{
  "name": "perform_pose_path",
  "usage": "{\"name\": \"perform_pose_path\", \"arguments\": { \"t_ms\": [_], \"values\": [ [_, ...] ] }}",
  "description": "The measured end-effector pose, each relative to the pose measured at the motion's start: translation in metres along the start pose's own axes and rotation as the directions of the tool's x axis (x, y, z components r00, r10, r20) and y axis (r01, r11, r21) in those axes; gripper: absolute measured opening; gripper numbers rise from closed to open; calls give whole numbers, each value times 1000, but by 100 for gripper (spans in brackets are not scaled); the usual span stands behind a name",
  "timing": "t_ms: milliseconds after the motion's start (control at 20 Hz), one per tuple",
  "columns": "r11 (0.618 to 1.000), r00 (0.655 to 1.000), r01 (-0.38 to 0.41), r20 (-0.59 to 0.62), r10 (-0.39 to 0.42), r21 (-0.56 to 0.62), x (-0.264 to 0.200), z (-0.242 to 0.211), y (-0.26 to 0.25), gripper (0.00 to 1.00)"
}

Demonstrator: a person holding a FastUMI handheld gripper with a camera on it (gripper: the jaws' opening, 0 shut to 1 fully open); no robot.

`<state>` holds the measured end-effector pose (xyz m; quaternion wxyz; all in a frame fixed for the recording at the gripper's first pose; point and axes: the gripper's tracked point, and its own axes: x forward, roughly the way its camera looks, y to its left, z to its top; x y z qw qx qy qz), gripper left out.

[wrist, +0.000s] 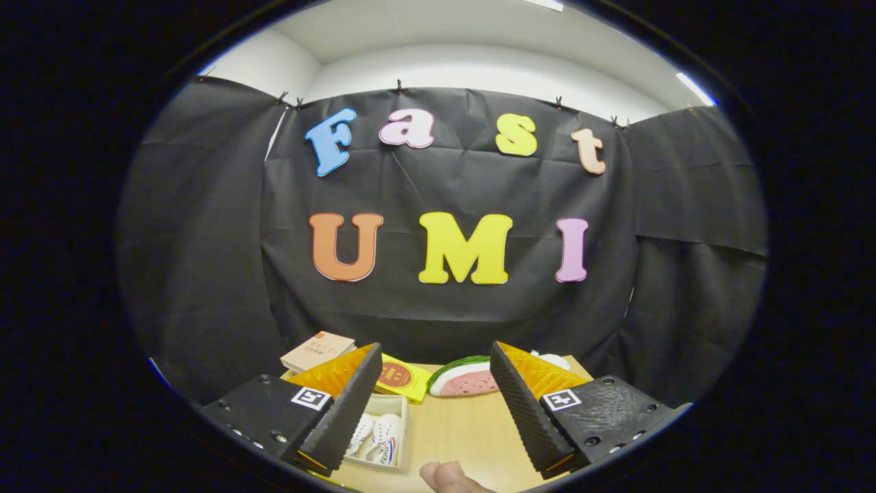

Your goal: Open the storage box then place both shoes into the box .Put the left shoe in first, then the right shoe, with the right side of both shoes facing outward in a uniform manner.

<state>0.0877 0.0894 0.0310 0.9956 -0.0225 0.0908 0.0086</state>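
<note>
My gripper [435, 350] is open, with nothing between its fingers, and is held above a wooden table [465, 431]. Beside the left finger, a small cream storage box [402, 431] stands on the table with its top open. Two white shoes [375, 438] with coloured side marks lie side by side inside it. The left finger [342, 411] hides part of the box and the shoes. I cannot tell which way the shoes face.
A watermelon-slice toy [465, 376] lies beyond the fingers, beside a yellow packet [404, 378]. A tan book [318, 350] sits at the far left corner of the table. Something white [556, 360] peeks over the right finger. A person's fingertip [448, 476] shows at the near edge.
</note>
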Motion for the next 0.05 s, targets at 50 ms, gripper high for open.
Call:
{"name": "perform_pose_path", "arguments": {
  "t_ms": [50],
  "values": [
    [1000, 1000, -1, 7, 1, -3, 1, 3, 0, 96]
  ]
}}
